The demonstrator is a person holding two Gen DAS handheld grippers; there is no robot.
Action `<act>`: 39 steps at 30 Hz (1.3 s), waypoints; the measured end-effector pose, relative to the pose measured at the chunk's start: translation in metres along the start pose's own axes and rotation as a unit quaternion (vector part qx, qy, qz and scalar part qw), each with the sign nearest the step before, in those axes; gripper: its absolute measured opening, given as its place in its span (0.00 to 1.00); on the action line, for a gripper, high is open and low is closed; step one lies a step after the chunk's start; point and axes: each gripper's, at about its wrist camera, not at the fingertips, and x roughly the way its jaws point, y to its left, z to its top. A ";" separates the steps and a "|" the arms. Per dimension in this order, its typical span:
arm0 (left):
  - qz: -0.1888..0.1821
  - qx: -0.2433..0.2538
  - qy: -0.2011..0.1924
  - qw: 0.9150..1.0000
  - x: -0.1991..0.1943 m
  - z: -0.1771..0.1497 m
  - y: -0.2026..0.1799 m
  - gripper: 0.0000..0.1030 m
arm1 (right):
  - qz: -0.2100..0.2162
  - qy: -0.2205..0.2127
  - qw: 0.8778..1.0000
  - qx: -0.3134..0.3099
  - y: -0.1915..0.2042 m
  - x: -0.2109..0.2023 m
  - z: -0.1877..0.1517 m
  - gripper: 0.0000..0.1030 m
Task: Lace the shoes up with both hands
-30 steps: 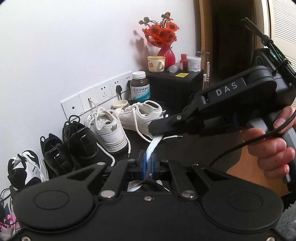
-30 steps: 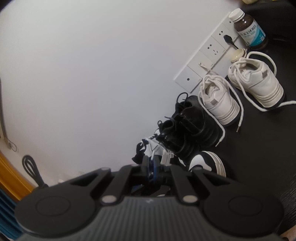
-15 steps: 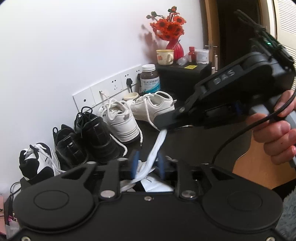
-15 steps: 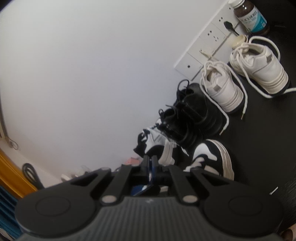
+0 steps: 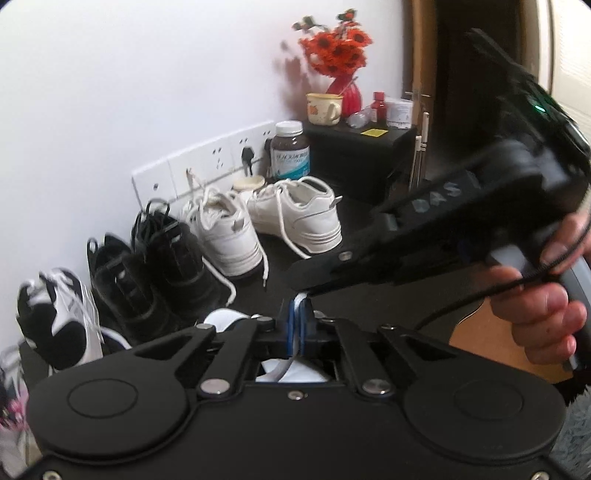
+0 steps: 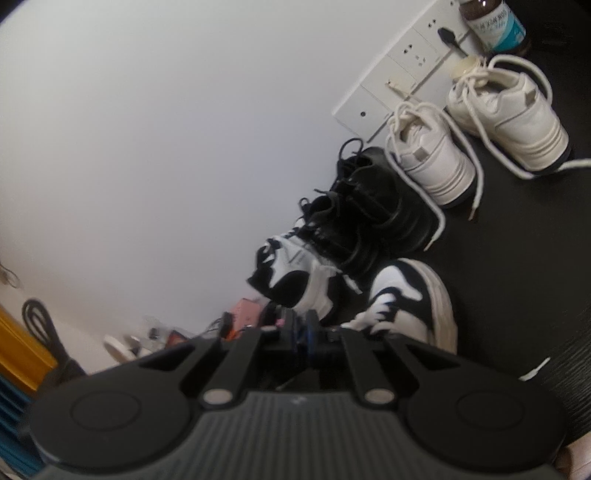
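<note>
White lace (image 5: pixel 297 301) pinched (shoe hidden), left claw (image 5: pixel 297 325)

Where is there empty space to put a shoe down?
The dark tabletop is bare to the right of the white sneakers, up to the black cabinet. Along the wall it is crowded: black-and-white sneaker, black shoes, then the white pair and the brown bottle.

Shoes (image 5: pixel 221 236) in a row along the wall (image 5: pixel 129 92), bottle (image 5: pixel 290 149) behind.

shoes: black-and-white sneaker (image 6: pixel 410 299) at centre, black pair (image 6: pixel 362 206) toward 1 o'clock, white pair (image 6: pixel 476 129) beyond
bottle (image 6: pixel 495 26): 1 o'clock edge
</note>
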 end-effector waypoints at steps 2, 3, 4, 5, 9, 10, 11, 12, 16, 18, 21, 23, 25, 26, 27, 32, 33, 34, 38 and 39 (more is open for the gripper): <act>-0.003 -0.015 0.008 1.000 -0.001 0.001 0.013 0.03 | -0.032 -0.021 0.998 -0.040 0.005 -0.005 0.000 0.08; -0.006 -0.022 0.013 1.000 -0.002 0.001 0.019 0.03 | -0.051 -0.027 0.996 -0.068 0.008 -0.007 -0.001 0.08; -0.009 -0.027 0.018 0.999 -0.002 0.001 0.025 0.03 | -0.072 -0.030 0.992 -0.098 0.011 -0.008 -0.002 0.08; -0.011 -0.031 0.023 0.999 -0.002 0.000 0.029 0.03 | -0.091 -0.027 0.987 -0.129 0.014 -0.008 -0.005 0.08; -0.010 -0.029 0.036 0.999 0.003 -0.004 0.037 0.03 | -0.139 0.015 0.963 -0.231 0.027 0.007 -0.029 0.26; -0.014 -0.029 0.036 0.999 0.004 -0.005 0.037 0.03 | -0.145 0.022 0.957 -0.249 0.030 0.011 -0.034 0.30; -0.019 -0.029 0.036 0.999 0.005 -0.005 0.036 0.03 | -0.152 0.028 0.951 -0.268 0.033 0.015 -0.040 0.30; -0.024 -0.029 0.037 0.999 0.006 -0.006 0.035 0.03 | -0.158 0.031 0.946 -0.281 0.036 0.018 -0.044 0.30; -0.043 -0.018 0.040 0.998 0.009 -0.010 0.028 0.03 | -0.182 0.041 0.940 -0.286 0.034 0.027 -0.047 0.28; -0.046 -0.012 0.043 0.998 0.011 -0.012 0.026 0.03 | -0.181 0.046 0.947 -0.260 0.027 0.028 -0.043 0.19; -0.048 0.001 0.048 0.998 0.015 -0.014 0.022 0.03 | -0.155 0.042 0.970 -0.181 0.012 0.023 -0.035 0.17; -0.046 0.018 0.054 0.997 0.018 -0.015 0.019 0.03 | -0.124 0.037 0.988 -0.085 -0.009 0.018 -0.029 0.17; -0.045 0.034 0.057 0.997 0.020 -0.015 0.015 0.03 | -0.086 0.030 0.996 0.025 -0.035 0.013 -0.026 0.18; -0.044 0.041 0.059 0.996 0.021 -0.016 0.013 0.03 | -0.069 0.026 0.995 0.072 -0.046 0.011 -0.026 0.18; -0.045 0.045 0.060 0.996 0.022 -0.017 0.011 0.03 | -0.051 0.022 0.991 0.119 -0.058 0.009 -0.027 0.18; -0.053 0.050 0.066 0.995 0.024 -0.025 0.006 0.03 | -0.064 0.030 0.992 0.105 -0.050 0.010 -0.023 0.18; -0.055 0.050 0.066 0.995 0.024 -0.026 0.005 0.03 | -0.073 0.034 0.993 0.086 -0.045 0.011 -0.021 0.19; -0.056 0.050 0.066 0.995 0.024 -0.028 0.005 0.03 | -0.088 0.041 0.994 0.053 -0.035 0.014 -0.019 0.19; -0.060 0.045 0.064 0.995 0.024 -0.032 0.004 0.03 | -0.158 0.073 0.980 -0.099 0.009 0.032 -0.017 0.21; -0.061 0.043 0.063 0.995 0.024 -0.033 0.004 0.03 | -0.171 0.077 0.974 -0.124 0.016 0.036 -0.017 0.21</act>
